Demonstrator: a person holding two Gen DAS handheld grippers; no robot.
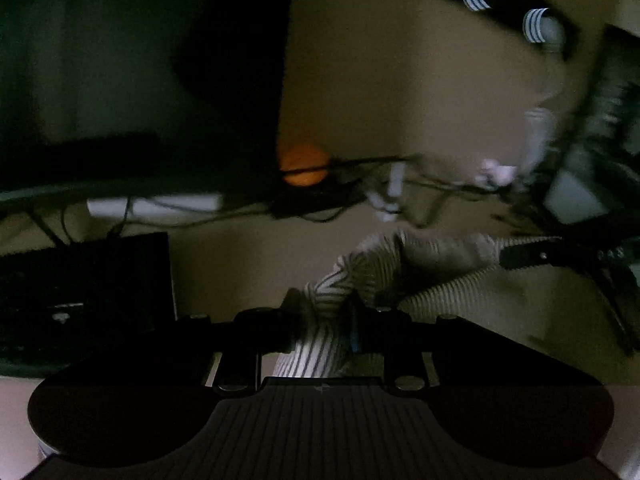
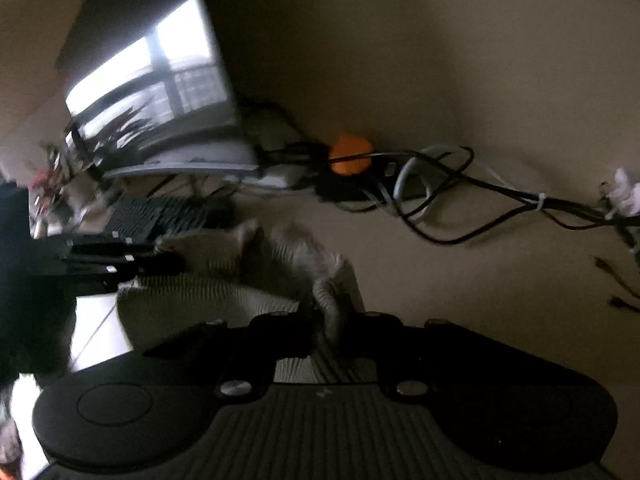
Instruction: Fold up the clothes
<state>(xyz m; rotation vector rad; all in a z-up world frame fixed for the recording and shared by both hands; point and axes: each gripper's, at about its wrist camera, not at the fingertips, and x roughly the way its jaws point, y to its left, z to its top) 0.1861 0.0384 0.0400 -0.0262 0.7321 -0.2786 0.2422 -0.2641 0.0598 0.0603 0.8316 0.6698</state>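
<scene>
A beige garment with thin dark stripes (image 1: 440,256) hangs stretched between both grippers above the tan tabletop (image 1: 240,264). In the left wrist view my left gripper (image 1: 326,312) is shut on one bunched corner of it, with striped cloth bulging out between the fingers. The right gripper (image 1: 508,258) shows at the far right, clamped on the other end. In the right wrist view my right gripper (image 2: 334,316) is shut on a gathered fold of the garment (image 2: 208,292). The left gripper (image 2: 160,256) holds the cloth at the left. Both views are dim and blurred.
An orange round object (image 2: 350,154) sits among tangled black and grey cables (image 2: 460,196) at the back of the table. A dark keyboard (image 1: 80,292) lies to the left. A monitor (image 2: 160,80) reflecting a window stands at the back, with a second keyboard (image 2: 160,212) below it.
</scene>
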